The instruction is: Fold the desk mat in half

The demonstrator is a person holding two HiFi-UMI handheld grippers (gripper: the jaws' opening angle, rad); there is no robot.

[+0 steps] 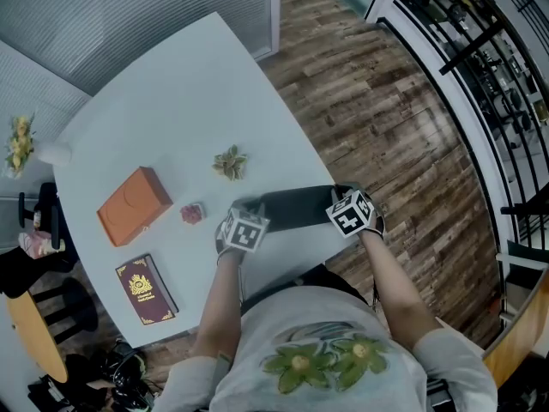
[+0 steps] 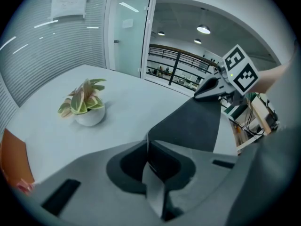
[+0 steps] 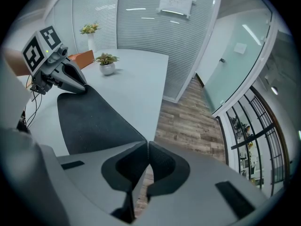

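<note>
While the person leans over the near edge of the pale tabletop [image 1: 163, 118], the left tongs [image 2: 147, 144] are pressed almost together on one corner of the desk mat [image 1: 296, 209], whose thin dark edge runs straight into the slit between the two pads. The right tongs [image 3: 147, 145] are nipped equally narrow on the mat's other near corner, and the sheet spreads away from that pinch toward the left. From the head view the mat shows as a narrow, dark band that lies crosswise close to the tabletop's near edge, stretched between the two tongs, each of which points steeply down at its end of the band. Whether the mat is doubled over under them cannot be told. Each gripper view catches the opposite tool and its marker cube at the mat's far end. A small potted plant [image 1: 230, 163] in a white bowl stands beyond the mat, apart from it. Farther left lie a little red object [image 1: 191, 214], then an orange box [image 1: 133, 204], and nearer the person a dark red booklet [image 1: 147, 289] with a gold crest. A vase of yellow flowers [image 1: 19, 142] stands at the far left corner. To the right of the tabletop runs a wood plank floor [image 1: 377, 118].
</note>
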